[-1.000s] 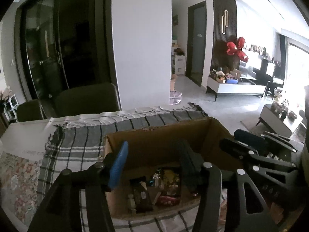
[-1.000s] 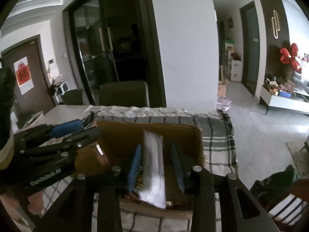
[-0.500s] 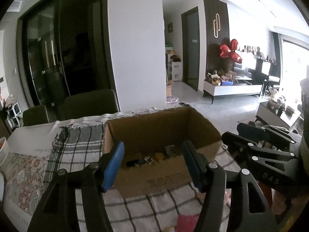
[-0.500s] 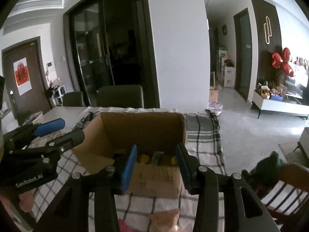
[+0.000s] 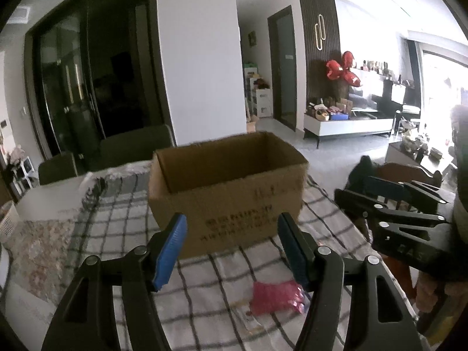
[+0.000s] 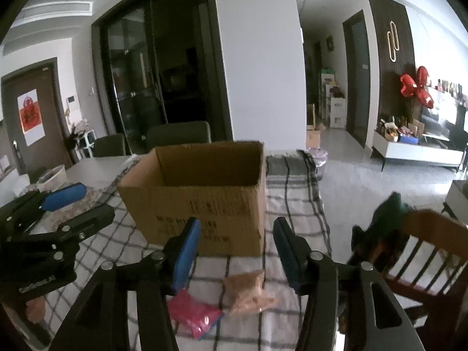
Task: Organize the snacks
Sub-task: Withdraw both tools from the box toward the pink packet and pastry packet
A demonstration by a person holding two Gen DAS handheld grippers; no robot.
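An open cardboard box (image 5: 231, 193) stands on the checked tablecloth (image 5: 122, 222); it also shows in the right wrist view (image 6: 201, 193). Its contents are hidden from here. A pink snack packet (image 5: 275, 295) lies on the cloth in front of the box, also in the right wrist view (image 6: 193, 317), beside a tan snack bag (image 6: 248, 291). My left gripper (image 5: 231, 248) is open and empty, above the pink packet. My right gripper (image 6: 237, 251) is open and empty, above both packets. Each gripper shows at the edge of the other's view.
A wooden chair (image 6: 421, 251) with a dark green item on it stands at the table's right edge. Dark chairs (image 6: 178, 137) stand at the far side. A floral cloth (image 5: 38, 251) covers the table's left part. A white pillar (image 6: 260, 58) rises behind.
Both grippers have pulled back and away from the box. The right gripper let go of a white packet over the box and is empty now. The packets on the cloth have come into view.
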